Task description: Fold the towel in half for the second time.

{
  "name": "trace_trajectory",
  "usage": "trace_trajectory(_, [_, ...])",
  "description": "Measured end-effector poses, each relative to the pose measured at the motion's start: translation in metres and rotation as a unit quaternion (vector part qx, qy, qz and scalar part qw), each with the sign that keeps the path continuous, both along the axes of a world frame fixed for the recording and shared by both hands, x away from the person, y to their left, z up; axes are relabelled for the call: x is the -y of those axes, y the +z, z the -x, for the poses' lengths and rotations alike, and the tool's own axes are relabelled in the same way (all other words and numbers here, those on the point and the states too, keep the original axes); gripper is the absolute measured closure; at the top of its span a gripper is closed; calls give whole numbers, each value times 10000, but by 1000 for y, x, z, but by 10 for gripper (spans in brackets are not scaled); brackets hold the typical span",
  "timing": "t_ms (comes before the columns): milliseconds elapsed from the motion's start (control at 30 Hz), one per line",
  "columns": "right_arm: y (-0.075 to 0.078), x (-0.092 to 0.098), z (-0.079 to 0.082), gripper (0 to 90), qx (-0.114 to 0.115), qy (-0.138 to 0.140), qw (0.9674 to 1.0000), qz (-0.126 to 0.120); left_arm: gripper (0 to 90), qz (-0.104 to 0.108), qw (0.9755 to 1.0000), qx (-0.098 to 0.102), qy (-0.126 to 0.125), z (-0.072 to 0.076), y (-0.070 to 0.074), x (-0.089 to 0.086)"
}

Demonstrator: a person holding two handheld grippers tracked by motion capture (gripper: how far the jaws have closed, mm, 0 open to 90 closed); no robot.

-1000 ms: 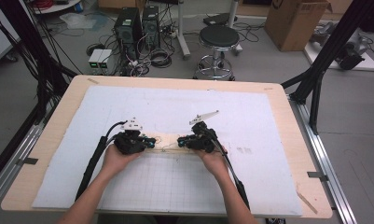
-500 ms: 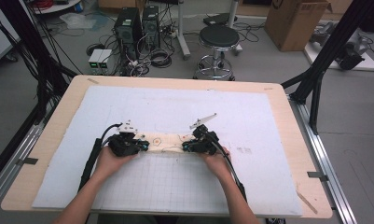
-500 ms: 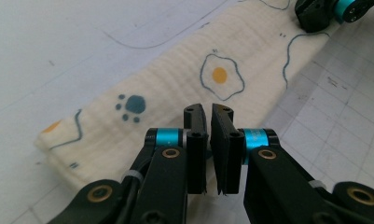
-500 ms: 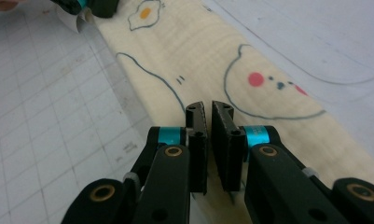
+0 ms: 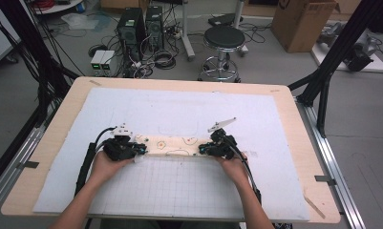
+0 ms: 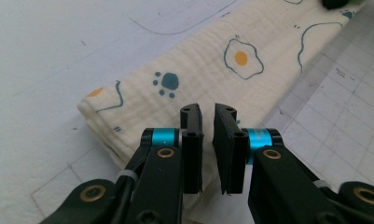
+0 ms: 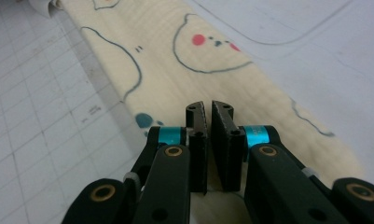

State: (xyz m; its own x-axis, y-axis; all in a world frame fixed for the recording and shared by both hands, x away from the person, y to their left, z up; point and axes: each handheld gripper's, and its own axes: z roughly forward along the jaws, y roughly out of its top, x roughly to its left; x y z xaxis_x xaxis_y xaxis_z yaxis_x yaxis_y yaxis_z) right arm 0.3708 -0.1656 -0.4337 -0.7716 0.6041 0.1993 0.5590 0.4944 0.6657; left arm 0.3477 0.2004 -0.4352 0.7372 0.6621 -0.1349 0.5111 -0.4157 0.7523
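A folded cream cloth [image 5: 172, 145] printed with fried eggs and paw marks lies as a long strip on the white mat. My left gripper [image 5: 140, 150] rests at its left end. In the left gripper view the gripper [image 6: 206, 112] hovers over the cloth [image 6: 250, 51] with a narrow gap between the jaws; they have just been opening and nothing is pinched. At the strip's right end is my right gripper [image 5: 203, 149]. In the right gripper view it [image 7: 206, 108] is shut over the cloth [image 7: 175, 65] with nothing visible between the pads.
The white mat [image 5: 189, 109] has a printed grid on its near half and covers a wooden table [image 5: 294, 124]. Black frame posts [image 5: 323, 81] stand at the sides. A stool [image 5: 222, 40] and computer boxes [image 5: 139, 28] sit on the floor beyond.
Both hands have slid outward along the cloth, away from each other, baring more of the strip between them. The left jaws have parted slightly.
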Motion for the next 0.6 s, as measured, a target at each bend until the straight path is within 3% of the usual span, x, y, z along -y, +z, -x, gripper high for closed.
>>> trace_trajectory(433, [-3, 25, -4, 822, 60, -158, 9998, -134, 807, 127, 9999, 63, 50, 6, -2, -10])
trace_trajectory(567, [-2, 28, -3, 745, 115, -119, 9997, -176, 782, 228, 9993, 261, 173, 4, 3, -11])
trace_trajectory(600, [-1, 28, -2, 638, 180, -179, 9994, -234, 748, 257, 9989, 284, 265, 3, 3, -11])
